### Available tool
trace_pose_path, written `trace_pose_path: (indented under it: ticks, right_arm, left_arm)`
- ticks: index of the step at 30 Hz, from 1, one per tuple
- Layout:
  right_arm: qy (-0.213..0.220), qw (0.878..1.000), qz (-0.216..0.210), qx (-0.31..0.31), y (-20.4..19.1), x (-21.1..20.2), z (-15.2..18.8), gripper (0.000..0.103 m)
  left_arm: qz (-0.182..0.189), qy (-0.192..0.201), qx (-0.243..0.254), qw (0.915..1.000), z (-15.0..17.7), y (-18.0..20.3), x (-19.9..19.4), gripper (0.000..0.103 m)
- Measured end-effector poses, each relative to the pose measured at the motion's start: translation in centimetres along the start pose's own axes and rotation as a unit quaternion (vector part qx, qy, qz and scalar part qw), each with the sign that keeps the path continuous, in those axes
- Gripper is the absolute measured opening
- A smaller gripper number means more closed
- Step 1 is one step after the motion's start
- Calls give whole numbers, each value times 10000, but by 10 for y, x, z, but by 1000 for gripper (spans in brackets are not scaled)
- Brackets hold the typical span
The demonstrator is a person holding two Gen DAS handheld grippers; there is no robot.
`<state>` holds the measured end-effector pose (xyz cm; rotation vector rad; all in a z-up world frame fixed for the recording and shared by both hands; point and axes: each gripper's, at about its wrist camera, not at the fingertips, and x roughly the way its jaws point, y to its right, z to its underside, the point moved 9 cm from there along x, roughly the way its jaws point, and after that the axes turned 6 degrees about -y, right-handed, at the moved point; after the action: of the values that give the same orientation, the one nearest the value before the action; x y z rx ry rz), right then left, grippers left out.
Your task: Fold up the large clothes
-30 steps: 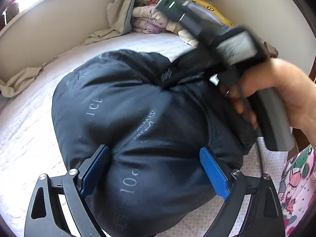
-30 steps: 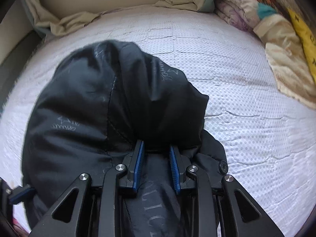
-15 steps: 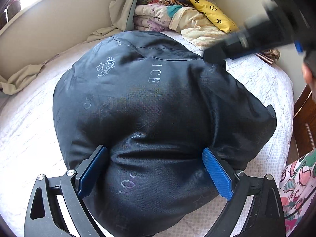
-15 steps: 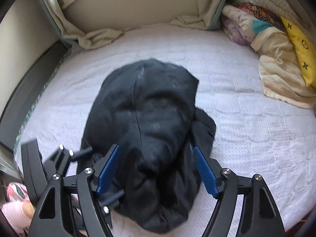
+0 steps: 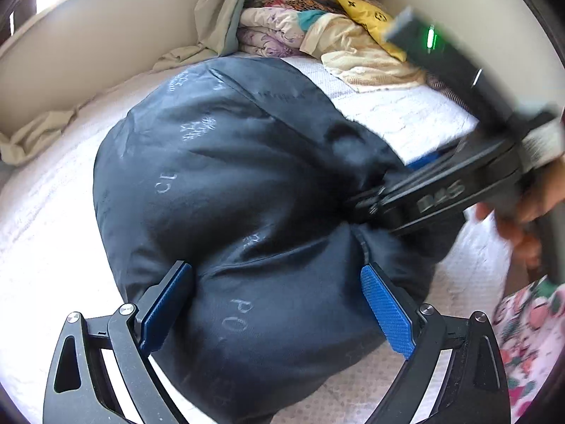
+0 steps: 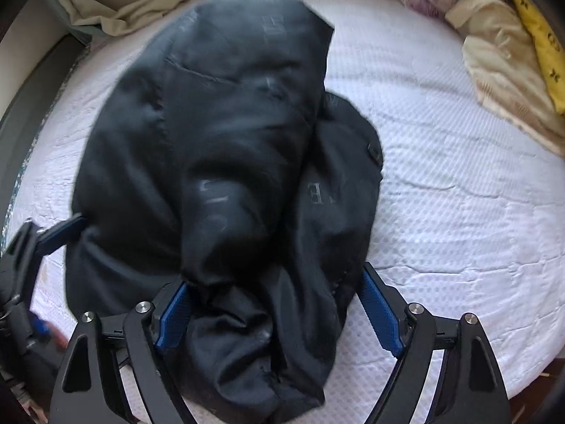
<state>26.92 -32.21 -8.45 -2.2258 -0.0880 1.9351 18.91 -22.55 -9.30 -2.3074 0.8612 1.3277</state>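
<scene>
Black padded jacket (image 5: 226,190) lies bunched in a rounded heap on the white quilted mattress (image 6: 459,212), near its front edge; pale lettering shows on the fabric. In the right wrist view one fold is doubled over the top of the heap, with a lower layer spilling out to the right.

Left gripper (image 5: 279,304): jaws spread wide, blue pads on either side of the near end of the jacket; pads appear to touch the fabric but do not pinch it.

Right gripper (image 6: 279,314): jaws likewise wide apart, straddling the near bundle of cloth, nothing clamped. In the left wrist view its body is motion-blurred at the jacket's right side, held by the person's hand (image 5: 526,208).

Beyond the jacket: stacked bedding (image 5: 282,24) and a yellow cushion (image 5: 367,21) at the far corner, beige sheet (image 6: 141,10) bunched along the wall.
</scene>
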Motion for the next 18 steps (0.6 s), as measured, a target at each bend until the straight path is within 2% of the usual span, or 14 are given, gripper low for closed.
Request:
trace_pose_path:
  ticks: [4, 6, 8, 11, 14, 16, 18]
  right_arm:
    - [-225, 9984, -450, 261, 9, 26, -1, 88]
    - [-278, 9961, -741, 388, 15, 32, -3, 92]
    - [-266, 9952, -847, 421, 16, 33, -4, 93]
    - [-208, 9940, -946, 502, 17, 32, -6, 93]
    - [-155, 9917, -1135, 591, 21, 32, -6, 93]
    - [-138, 9908, -1204, 605, 25, 31, -6, 93]
    - [-124, 9902, -1252, 610, 28, 32, -5, 93]
  left_arm:
    - [496, -83, -611, 9969, -7, -26, -25, 97]
    - [679, 13, -1004, 9926, -13, -58, -46, 97]
    - [927, 24, -1362, 9863, -13, -90, -60, 98]
    - [1314, -130, -1887, 9731, -2, -127, -59, 100]
    - [1622, -450, -2365, 9569, 21, -146, -35, 100]
    - [2049, -627, -2738, 9376, 31, -143, -17, 100]
    - [2359, -763, -2909, 9241, 34, -133, -6, 100]
